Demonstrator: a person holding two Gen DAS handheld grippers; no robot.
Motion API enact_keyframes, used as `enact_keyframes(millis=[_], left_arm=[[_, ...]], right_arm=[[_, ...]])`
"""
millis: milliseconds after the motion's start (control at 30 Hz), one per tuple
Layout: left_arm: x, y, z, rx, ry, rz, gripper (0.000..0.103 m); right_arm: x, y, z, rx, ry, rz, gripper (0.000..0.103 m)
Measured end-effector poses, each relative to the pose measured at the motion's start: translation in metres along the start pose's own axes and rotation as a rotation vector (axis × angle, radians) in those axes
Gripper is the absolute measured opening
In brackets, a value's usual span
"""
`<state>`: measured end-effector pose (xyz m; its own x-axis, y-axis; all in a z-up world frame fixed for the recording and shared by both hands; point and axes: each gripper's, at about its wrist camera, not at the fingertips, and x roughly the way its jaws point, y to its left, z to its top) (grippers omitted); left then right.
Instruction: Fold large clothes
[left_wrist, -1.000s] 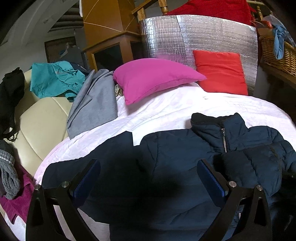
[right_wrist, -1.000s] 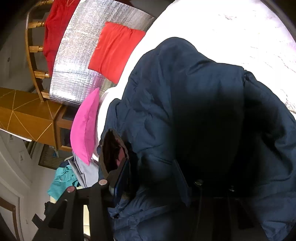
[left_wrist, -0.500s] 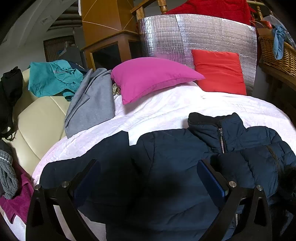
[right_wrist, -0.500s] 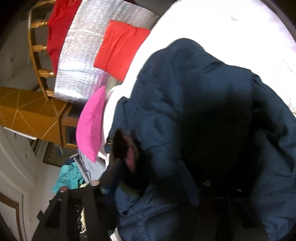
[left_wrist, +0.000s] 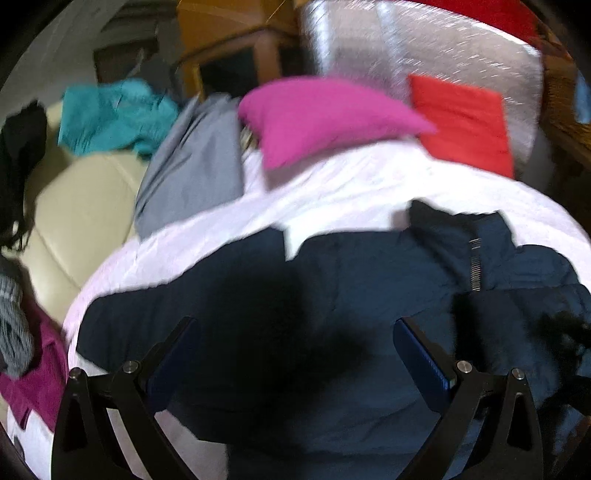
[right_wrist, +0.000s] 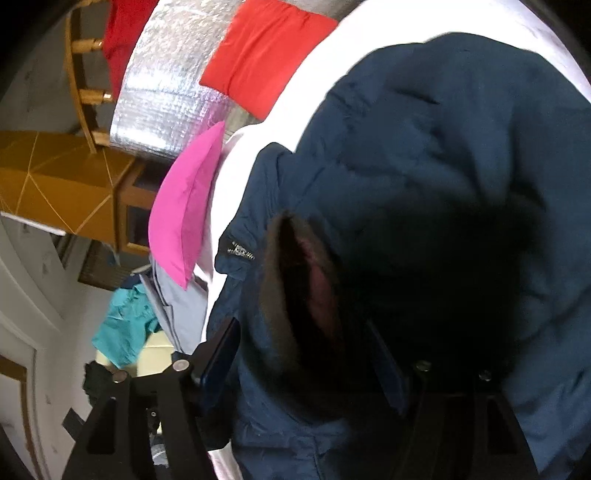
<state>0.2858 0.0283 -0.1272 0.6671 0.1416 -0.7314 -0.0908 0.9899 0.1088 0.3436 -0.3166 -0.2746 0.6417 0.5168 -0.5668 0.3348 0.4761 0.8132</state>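
The right gripper (right_wrist: 306, 354) stands with its jaws spread and pressing on nothing, though a dark fur-edged fold (right_wrist: 299, 295) of the jacket (right_wrist: 424, 147) rises between them (probably the hood trim), so it looks freshly let go to lie where the fold needs it. The left gripper (left_wrist: 295, 354) hangs wide open above the jacket's near part, gripping nothing, likely lined up for the next hold. The jacket itself lies spread on the white sheet (left_wrist: 351, 184), collar and zip (left_wrist: 474, 266) toward the pillows, which gives a flat bed for folding. A pink pillow (left_wrist: 321, 118) and a red one (left_wrist: 465, 125) sit beyond it.
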Motion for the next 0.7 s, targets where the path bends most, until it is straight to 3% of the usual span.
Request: enact_keyframes(millis=[133, 467, 600, 700], left_arm=[[0.015, 0.024, 0.004, -0.065, 0.049, 0.046, 0.103], [0.014, 0.048, 0.006, -0.128, 0.051, 0.044, 0.103], [0.013, 0.046, 0.006, -0.124, 0.048, 0.023, 0.103], [0.012, 0.039, 0.005, -0.112, 0.046, -0.040, 0.103]], right_arm=[[0.007, 0.028, -0.003, -0.063, 0.023, 0.068, 0.062], [0.025, 0.105, -0.031, -0.230, 0.181, 0.311, 0.062], [0.008, 0.103, -0.030, -0.269, 0.100, 0.276, 0.062], [-0.020, 0.081, -0.012, -0.273, -0.034, 0.127, 0.062]])
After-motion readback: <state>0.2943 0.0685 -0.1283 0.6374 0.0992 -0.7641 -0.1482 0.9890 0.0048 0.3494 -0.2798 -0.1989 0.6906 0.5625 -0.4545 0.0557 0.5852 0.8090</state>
